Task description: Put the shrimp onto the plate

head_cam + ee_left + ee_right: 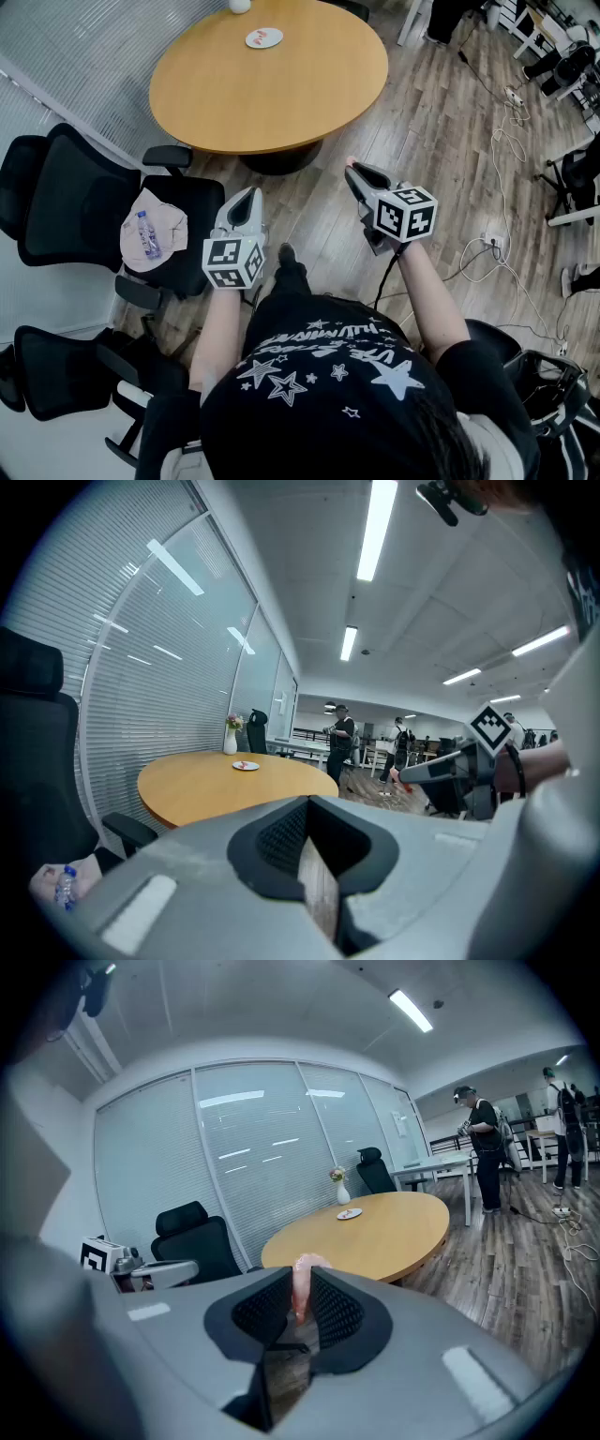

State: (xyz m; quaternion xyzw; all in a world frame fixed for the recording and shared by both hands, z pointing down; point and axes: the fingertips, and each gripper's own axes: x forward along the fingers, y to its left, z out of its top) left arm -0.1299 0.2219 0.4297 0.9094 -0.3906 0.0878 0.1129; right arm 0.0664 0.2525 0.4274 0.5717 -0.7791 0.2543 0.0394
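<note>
A small white plate (264, 37) with something red on it lies on the far side of the round wooden table (281, 89); it also shows as the plate (246, 766) in the left gripper view and the plate (349, 1213) in the right gripper view. My right gripper (354, 171) is held over the floor, short of the table, and is shut on a pink shrimp (302, 1288) that sticks up between its pads. My left gripper (249, 195) hangs beside it, also off the table, its jaws shut with nothing between them (314, 855).
A white vase (240, 6) stands behind the plate. Black office chairs (56, 197) crowd the left; one holds a cloth and a water bottle (147, 234). Cables (497, 169) trail on the wooden floor at right. People (341, 738) stand far beyond the table.
</note>
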